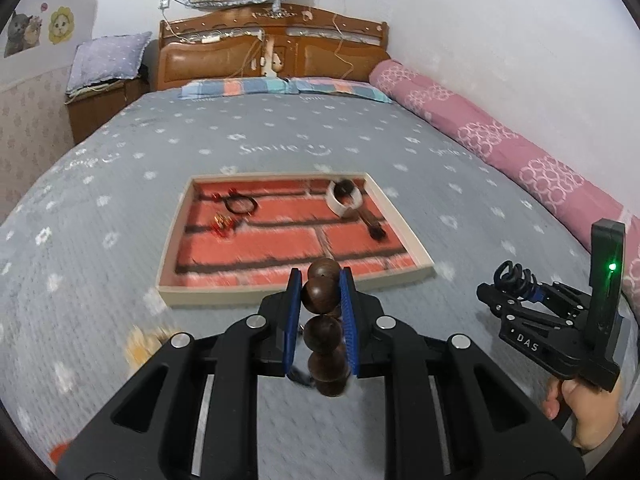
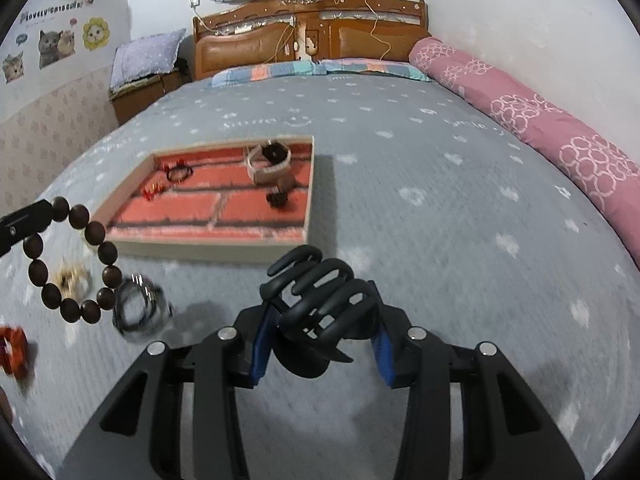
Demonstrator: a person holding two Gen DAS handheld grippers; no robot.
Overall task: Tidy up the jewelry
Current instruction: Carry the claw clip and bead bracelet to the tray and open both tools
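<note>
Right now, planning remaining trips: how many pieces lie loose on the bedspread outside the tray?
3: gold piece, black band beside it, orange-red piece at left edge. Others may be hidden.

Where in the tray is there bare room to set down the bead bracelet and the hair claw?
The tray is bare across its near half, up to the front rim. Its far strip is crowded: black hair tie and red pieces far left, white band and dark piece far right. A narrow gap lies between those clusters.

Grey-quilted bed with carved wooden headboard, pink bolster along white wall
</note>
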